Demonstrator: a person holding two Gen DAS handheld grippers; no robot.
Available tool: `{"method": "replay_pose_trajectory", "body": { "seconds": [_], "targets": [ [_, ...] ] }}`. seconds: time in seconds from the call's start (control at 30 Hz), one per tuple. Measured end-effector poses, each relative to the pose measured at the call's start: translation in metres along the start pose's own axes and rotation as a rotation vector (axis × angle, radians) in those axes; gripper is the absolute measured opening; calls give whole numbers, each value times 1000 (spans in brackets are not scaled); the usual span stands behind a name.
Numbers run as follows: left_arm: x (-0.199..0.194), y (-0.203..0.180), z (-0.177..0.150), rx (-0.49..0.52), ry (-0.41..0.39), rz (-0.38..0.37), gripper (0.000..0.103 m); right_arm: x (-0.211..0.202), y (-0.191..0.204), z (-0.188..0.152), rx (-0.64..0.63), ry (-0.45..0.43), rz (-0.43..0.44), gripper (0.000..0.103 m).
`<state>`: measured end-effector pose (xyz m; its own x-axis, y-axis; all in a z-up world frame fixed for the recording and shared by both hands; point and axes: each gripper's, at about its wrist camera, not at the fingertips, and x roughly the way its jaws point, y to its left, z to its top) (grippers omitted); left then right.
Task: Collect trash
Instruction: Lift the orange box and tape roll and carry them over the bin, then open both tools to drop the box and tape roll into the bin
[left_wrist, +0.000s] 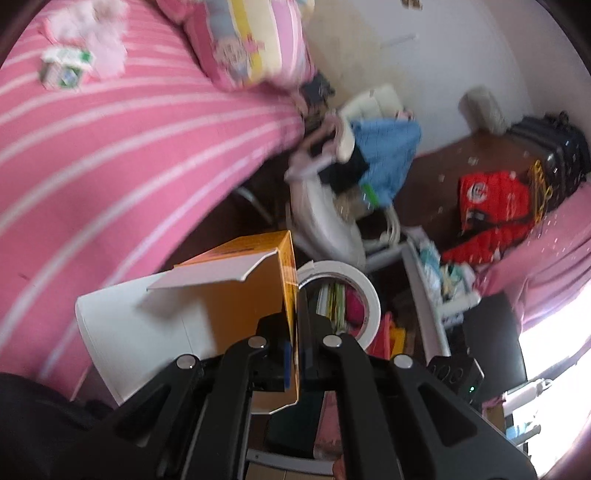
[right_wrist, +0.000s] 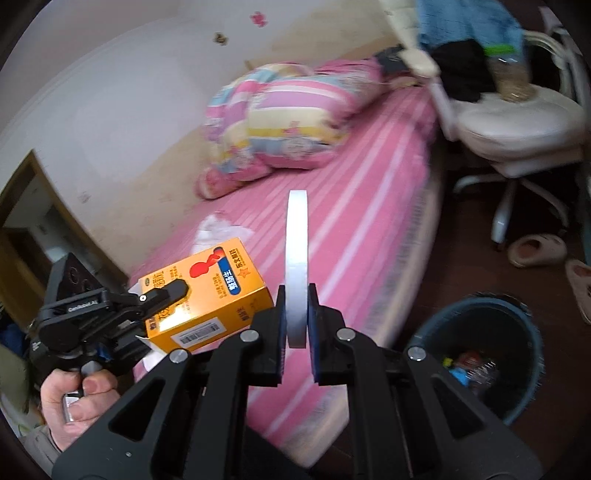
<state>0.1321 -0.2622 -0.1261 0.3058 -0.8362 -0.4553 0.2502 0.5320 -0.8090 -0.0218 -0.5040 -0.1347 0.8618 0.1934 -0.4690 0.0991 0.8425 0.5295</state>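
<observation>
My left gripper is shut on the wall of an open orange carton, held in the air beside the bed; the carton also shows in the right wrist view, with the left gripper clamped on it. My right gripper is shut on a white tape roll, held upright above the bed edge; the roll also shows in the left wrist view. A dark trash bin holding some wrappers stands on the floor at lower right. A small green-and-white box and crumpled tissue lie on the bed.
The pink striped bed carries a patterned pillow and white tissue. A white office chair piled with clothes stands by the bed. Slippers lie on the dark floor. A red bag and suitcase are further off.
</observation>
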Motion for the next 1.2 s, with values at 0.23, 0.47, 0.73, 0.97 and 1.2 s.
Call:
{"method": "replay_pose_trajectory", "body": {
  "seconds": [0.23, 0.47, 0.73, 0.97, 1.2],
  "targets": [
    [83, -4, -24, 24, 169, 32, 2, 5, -66, -20, 46, 68, -141, 11],
    [167, 8, -48, 72, 344, 102, 2, 21, -115, -45, 101, 150, -269, 11],
    [232, 20, -71, 170, 507, 174, 2, 38, -160, -60, 164, 211, -353, 11],
    [257, 33, -78, 225, 538, 282, 80, 43, -184, -69, 214, 266, -401, 20],
    [240, 31, -66, 211, 476, 270, 82, 30, -169, -63, 178, 149, -527, 90]
  ]
}}
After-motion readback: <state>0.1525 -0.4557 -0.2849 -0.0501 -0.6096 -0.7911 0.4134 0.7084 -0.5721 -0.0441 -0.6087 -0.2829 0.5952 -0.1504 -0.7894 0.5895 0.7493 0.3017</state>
